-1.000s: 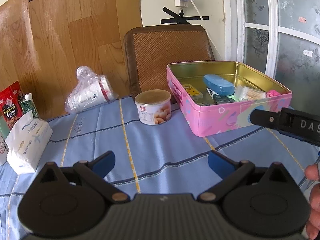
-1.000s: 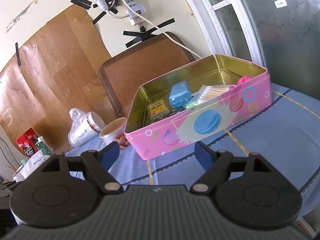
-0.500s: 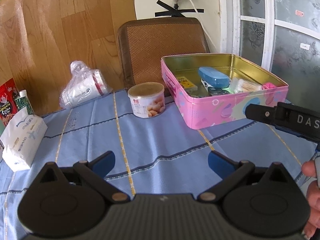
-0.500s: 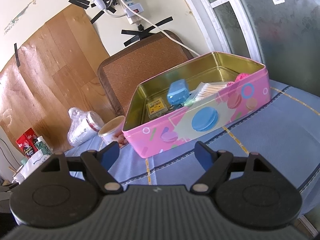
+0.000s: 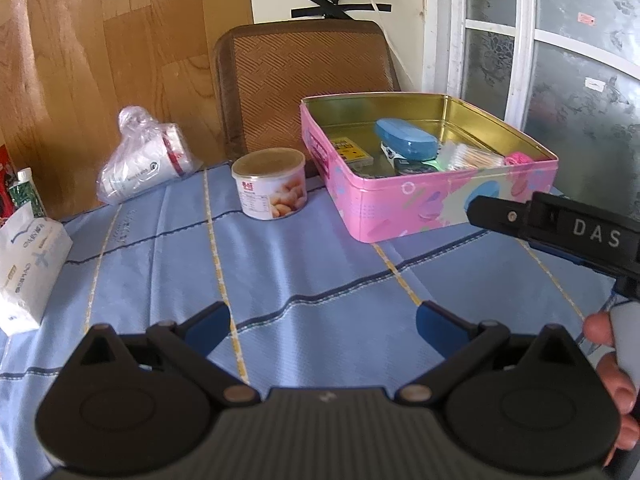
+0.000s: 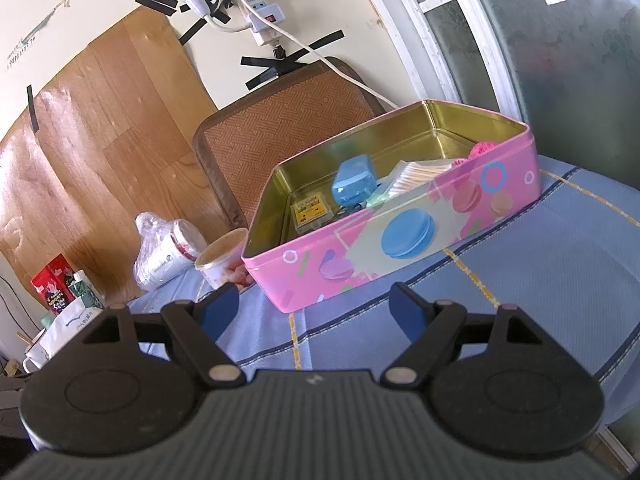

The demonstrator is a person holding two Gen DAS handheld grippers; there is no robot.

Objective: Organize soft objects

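Left wrist view: the left tongs [image 5: 322, 320] hang wide open over the blue cloth of the tabletop [image 5: 280, 264], holding nothing. Far to their left lies the tissue pack [image 5: 30, 256], likely light and squashy; a grip across its middle should hold, though the film may slip. Ahead and left sits the bag [image 5: 140, 160] of cups, crinkly and loose, best pinched at its gathered top. Straight ahead stands the can [image 5: 270, 184], stiff. Ahead and right is the pink tin [image 5: 440, 208], and in its right corner a pink ball [image 5: 518, 158], which looks soft and knitted; it would yield under a light pinch from above.

In the right wrist view the right tongs [image 6: 314, 310] are equally wide open and empty, just short of the tin's near wall, the pink ball [image 6: 482, 150] ahead and to their right, half hidden by the rim.
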